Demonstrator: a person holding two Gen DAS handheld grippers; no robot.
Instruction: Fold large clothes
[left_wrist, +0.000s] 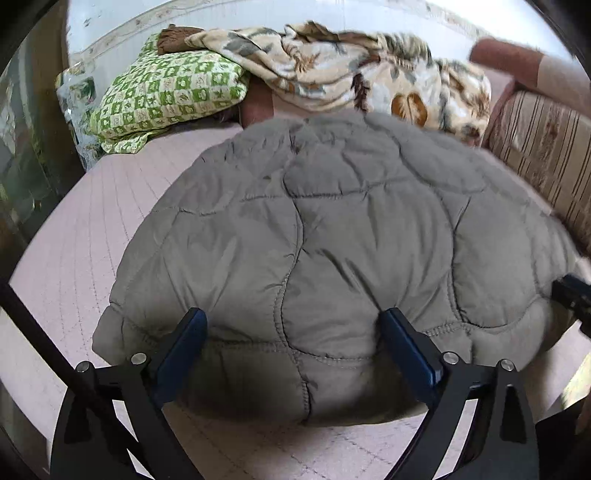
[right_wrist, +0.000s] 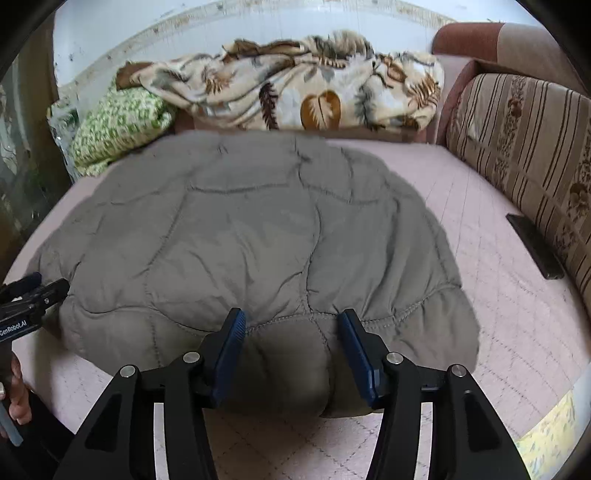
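Grey quilted padded jacket (left_wrist: 332, 236) lies folded on the pale pink stitched bed cover (left_wrist: 85, 236), its near hem under both tools and its underside hidden. The left gripper (left_wrist: 293, 328) and right gripper (right_wrist: 291, 328) both stand apart, gripping nothing. Motion blur softens the leaf-print fleece blanket (right_wrist: 295, 88) behind.
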